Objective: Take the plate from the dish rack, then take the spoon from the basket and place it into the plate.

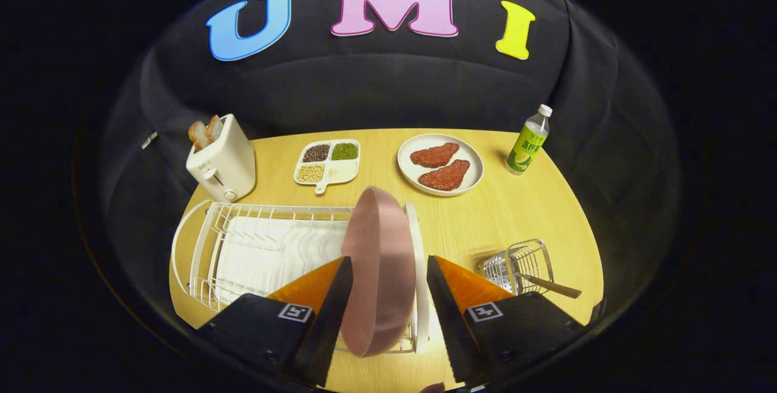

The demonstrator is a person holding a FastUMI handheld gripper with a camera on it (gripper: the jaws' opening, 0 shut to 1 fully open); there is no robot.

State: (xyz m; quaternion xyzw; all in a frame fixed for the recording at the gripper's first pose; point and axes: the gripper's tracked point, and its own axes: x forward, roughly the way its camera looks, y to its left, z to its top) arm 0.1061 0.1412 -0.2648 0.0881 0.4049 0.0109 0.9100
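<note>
A pink plate (377,232) stands on edge at the right end of the white wire dish rack (200,232). My gripper (388,259) is open, with one finger on each side of the plate. The left finger lies against the plate's face, and a thin gap shows at the right finger. A small wire basket (516,262) sits on the wooden table (522,211) to the right of the fingers. A spoon (549,285) lies in the basket with its handle sticking out to the right.
Beyond the rack stand a white toaster (223,162) holding bread, a divided dish of beans (328,162), a white plate with two red patties (440,165) and a bottle (528,141). Bare tabletop lies between the rack and the basket.
</note>
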